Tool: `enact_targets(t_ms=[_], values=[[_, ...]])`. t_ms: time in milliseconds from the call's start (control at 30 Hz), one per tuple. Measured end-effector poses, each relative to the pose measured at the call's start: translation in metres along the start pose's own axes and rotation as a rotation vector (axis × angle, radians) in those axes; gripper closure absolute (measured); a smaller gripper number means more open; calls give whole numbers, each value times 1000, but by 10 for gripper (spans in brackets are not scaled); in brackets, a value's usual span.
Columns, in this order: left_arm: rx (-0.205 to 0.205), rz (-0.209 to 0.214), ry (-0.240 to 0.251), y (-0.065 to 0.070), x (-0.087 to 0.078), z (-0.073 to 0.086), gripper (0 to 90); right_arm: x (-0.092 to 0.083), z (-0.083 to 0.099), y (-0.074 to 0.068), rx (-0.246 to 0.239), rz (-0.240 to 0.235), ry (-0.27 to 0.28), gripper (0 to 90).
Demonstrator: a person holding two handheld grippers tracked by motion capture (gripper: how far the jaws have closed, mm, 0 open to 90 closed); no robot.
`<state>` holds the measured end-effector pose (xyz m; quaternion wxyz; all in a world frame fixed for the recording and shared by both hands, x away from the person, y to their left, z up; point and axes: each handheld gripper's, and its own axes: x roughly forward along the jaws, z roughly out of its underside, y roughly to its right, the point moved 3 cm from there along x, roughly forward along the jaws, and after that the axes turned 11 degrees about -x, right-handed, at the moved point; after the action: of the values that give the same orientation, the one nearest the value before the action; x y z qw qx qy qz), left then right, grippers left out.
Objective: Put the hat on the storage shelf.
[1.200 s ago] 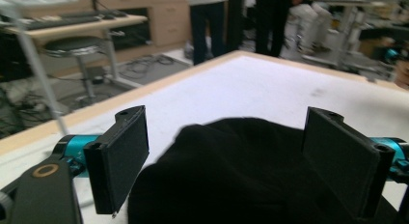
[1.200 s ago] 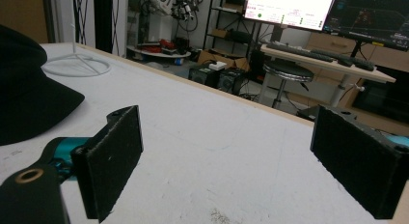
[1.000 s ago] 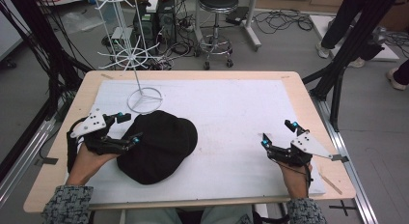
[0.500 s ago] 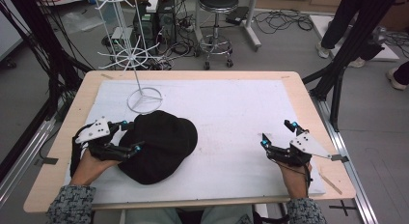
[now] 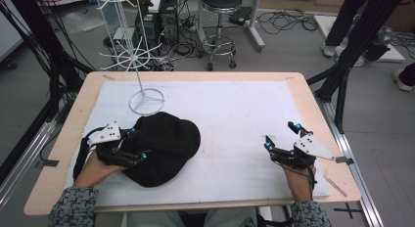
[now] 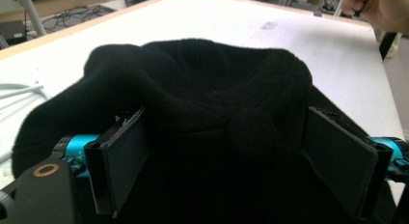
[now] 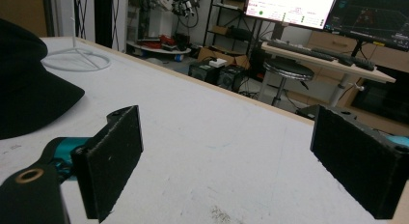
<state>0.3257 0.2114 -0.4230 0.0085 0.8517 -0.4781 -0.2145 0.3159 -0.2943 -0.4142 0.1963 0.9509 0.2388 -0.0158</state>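
The soft black knitted hat (image 5: 164,146) is being straddled by the left tool (image 5: 138,145), jaws spread wide around it, probably readying a grip. The right tool (image 5: 283,137) is being held open and empty over the white-covered bench (image 5: 235,114).

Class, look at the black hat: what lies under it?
The black hat rests on the white mat, visible around it. The left tool straddles its edge, jaws open. Anything beneath the hat is covered.

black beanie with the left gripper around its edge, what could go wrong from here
1. The left gripper has its jaws wide open around a thick fold of the black beanie; closing may pinch one loose layer, so the knit could slip out.
2. The white wire stand has its ring base right beside the beanie; lifting could snag or tip it.
3. The right gripper rests far off, open, offering no support.
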Motion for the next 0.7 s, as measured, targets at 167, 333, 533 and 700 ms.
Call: enact_targets(t_ms=[167, 333, 533, 700], values=[[0, -6, -21, -2, 1, 2, 268, 0, 0, 0, 3, 2, -2, 103], [-12, -3, -59, -4, 2, 5, 419, -1, 0, 0, 7, 3, -1, 103], [-5, -6, -71, -4, 0, 5, 581, -1, 0, 0, 8, 3, -3, 103], [27, -11, -52, -1, -2, 2, 643, -1, 0, 0, 6, 7, -1, 103]])
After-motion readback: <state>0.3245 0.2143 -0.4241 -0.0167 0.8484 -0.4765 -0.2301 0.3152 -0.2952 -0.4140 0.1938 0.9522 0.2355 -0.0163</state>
